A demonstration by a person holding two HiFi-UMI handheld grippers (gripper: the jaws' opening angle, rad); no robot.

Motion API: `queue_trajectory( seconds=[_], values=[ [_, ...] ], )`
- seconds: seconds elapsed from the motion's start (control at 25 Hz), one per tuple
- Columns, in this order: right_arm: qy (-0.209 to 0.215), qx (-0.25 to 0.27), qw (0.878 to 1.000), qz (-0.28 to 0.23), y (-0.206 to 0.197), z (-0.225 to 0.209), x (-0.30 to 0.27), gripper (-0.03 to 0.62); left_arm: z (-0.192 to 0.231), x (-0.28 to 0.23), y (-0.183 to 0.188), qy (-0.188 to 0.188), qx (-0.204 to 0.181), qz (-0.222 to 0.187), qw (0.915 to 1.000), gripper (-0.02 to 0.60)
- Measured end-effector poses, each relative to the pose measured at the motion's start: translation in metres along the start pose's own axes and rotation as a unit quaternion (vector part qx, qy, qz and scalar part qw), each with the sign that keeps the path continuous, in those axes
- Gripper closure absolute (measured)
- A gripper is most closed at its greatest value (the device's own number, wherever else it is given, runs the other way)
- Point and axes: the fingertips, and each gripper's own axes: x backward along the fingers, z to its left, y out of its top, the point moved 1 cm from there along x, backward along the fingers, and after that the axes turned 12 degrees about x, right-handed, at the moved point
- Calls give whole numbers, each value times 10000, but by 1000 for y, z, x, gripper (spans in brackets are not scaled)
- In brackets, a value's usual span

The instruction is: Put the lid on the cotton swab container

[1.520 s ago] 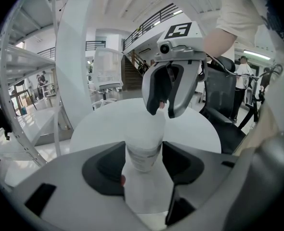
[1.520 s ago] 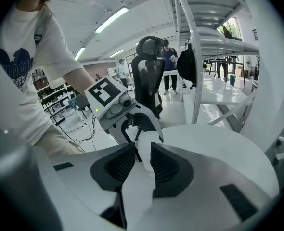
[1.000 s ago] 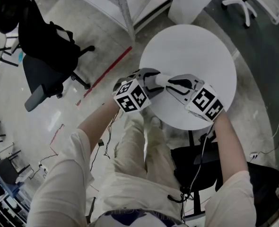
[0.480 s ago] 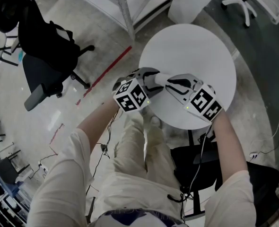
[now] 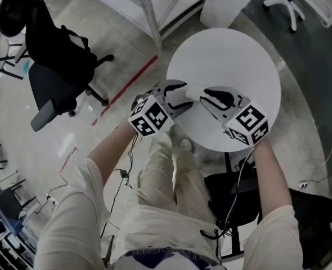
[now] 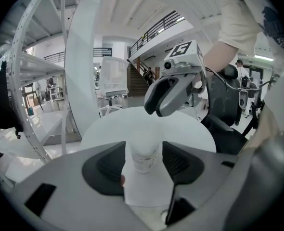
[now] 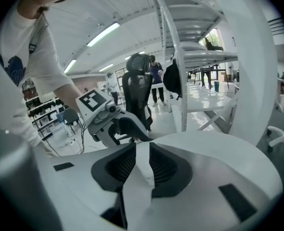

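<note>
And there it was: the cotton swab container (image 6: 142, 150) stood upright between the left gripper's (image 5: 184, 94) fingers (image 6: 108, 165), both pads pressed against its sides and its long axis running straight up the frame. Just right of it in the head view, a small gap away, sat the right gripper (image 5: 204, 98). Its fingers (image 7: 120, 165) had just been easing open, and nothing showed between them except the white worktop (image 5: 233, 55).

The key line-up was the two grippers meeting nose to nose at the worktop's lower left edge. The right one pointed squarely at the container's top, so it was the one free for any final press. No loose lid showed anywhere. The container's top blended into the white behind it, so whether the cap was fully seated could not be told.
</note>
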Motion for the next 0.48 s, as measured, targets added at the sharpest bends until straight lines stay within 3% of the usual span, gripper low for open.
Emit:
queue_trajectory(
  seconds=[0.16,0.28,0.48],
  values=[
    [-681,-384,9954,-545,25,-8,26,497,-8,32,16,223,71,-284,9993,344],
    [-1330,-497,9858,-895,49,-12,54,497,-8,64,44,665,327,-729,9946,345],
    [-2508,-277,9620,-1046,91,-9,99,509,-4,122,116,1817,723,-1747,9650,345]
  ],
)
